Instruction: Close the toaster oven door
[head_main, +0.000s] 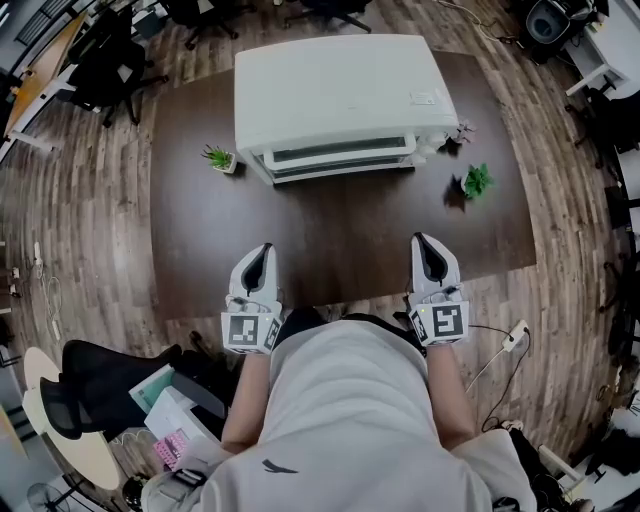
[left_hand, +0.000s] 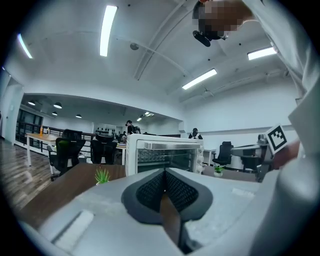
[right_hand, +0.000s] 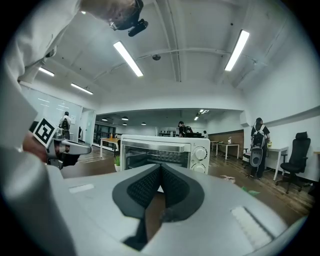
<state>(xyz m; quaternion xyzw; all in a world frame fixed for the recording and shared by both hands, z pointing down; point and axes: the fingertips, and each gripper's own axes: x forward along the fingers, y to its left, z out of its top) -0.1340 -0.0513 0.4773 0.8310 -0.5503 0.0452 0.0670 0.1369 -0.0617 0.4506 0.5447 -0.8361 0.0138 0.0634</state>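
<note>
Head view: I look down on a dark table (head_main: 340, 240) on a plank floor (head_main: 80, 220). The white oven (head_main: 335, 90) sits at its far edge, door upright, between a plant (head_main: 220, 158) and a second plant (head_main: 477, 181). The left gripper (head_main: 262, 250) and right gripper (head_main: 428, 242) hang over the near edge, well apart from the oven, bare tabletop between.

Left gripper view: my left jaws meet on nothing. Desks, chairs (left_hand: 67, 150) and strip lights (left_hand: 106, 30) fill the office behind.

Right gripper view: the right jaws are also pressed together, empty. Only here do the oven's dials (right_hand: 201, 153) show, with a person (right_hand: 257, 145) standing at right.

No readable text in any view
</note>
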